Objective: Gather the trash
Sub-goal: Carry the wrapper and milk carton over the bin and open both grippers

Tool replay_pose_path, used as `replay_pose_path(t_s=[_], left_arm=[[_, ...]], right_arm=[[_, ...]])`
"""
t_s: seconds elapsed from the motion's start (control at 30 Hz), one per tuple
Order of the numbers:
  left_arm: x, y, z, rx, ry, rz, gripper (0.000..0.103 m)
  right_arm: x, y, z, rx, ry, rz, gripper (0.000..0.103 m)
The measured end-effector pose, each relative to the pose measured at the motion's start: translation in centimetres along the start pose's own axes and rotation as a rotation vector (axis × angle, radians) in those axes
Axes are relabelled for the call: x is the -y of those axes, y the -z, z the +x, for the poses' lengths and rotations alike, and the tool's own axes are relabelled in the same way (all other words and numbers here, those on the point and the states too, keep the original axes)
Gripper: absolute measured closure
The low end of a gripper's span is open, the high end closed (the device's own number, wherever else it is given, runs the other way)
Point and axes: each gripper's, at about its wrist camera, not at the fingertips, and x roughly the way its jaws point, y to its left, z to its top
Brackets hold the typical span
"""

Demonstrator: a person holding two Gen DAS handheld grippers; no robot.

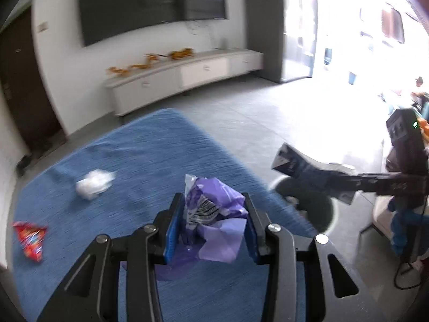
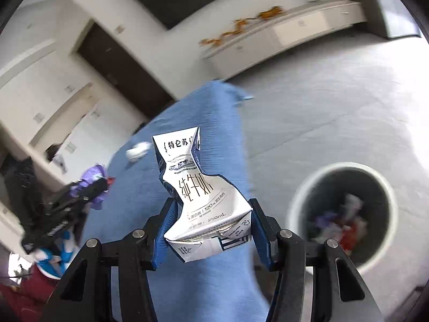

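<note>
Crumpled purple wrapper [image 1: 211,209] sits pinched in the left hand-held gripper [image 1: 211,222], up over the blue surface [image 1: 139,147]. Right hand-held gripper [image 2: 209,228] is clamped on a squashed milk carton [image 2: 198,201], with the white trash bin [image 2: 303,187] down on the floor just beside it. White tissue wad [image 1: 93,183] and red snack packet [image 1: 30,238] lie on the blue surface.

Tissue wad [image 1: 94,184] and snack packet [image 1: 30,239] on the cloth [image 1: 150,145], bin [image 2: 341,221] on the floor beside it.
</note>
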Motion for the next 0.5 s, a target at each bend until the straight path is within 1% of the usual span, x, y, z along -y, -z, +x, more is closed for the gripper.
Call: replay_pose_path(t_s=[0.03, 0.07, 0.13, 0.17, 0.23, 0.33, 0.5], left_arm=[[1.4, -0.8, 1.2, -0.017, 0.031, 0.013, 0.064], [2.5, -1.3, 2.0, -0.031, 0.052, 0.023, 0.064], [4.6, -2.3, 3.8, -0.057, 0.091, 0.044, 0.064], [5.7, -2.8, 4.7, -0.071, 0.110, 0.053, 0.064], [7.5, -3.5, 6.5, -0.104, 0.154, 0.061, 0.064], [10.1, -4.5, 9.3, -0.154, 0.196, 0.067, 0.062], [12.9, -5.6, 13.5, -0.220, 0.268, 0.024, 0.061]], right_arm=[[1.4, 0.2, -0.5, 0.007, 0.036, 0.024, 0.052], [2.3, 0.4, -0.7, 0.011, 0.063, 0.037, 0.052], [4.6, 0.8, -1.2, 0.015, 0.145, 0.063, 0.052], [5.6, 1.0, -1.4, 0.016, 0.164, 0.074, 0.052], [7.7, 1.4, -1.5, 0.017, 0.196, 0.112, 0.052], [10.6, 1.7, -1.4, 0.018, 0.231, 0.166, 0.052], [14.0, 1.7, 0.0, 0.004, 0.282, 0.220, 0.052]])
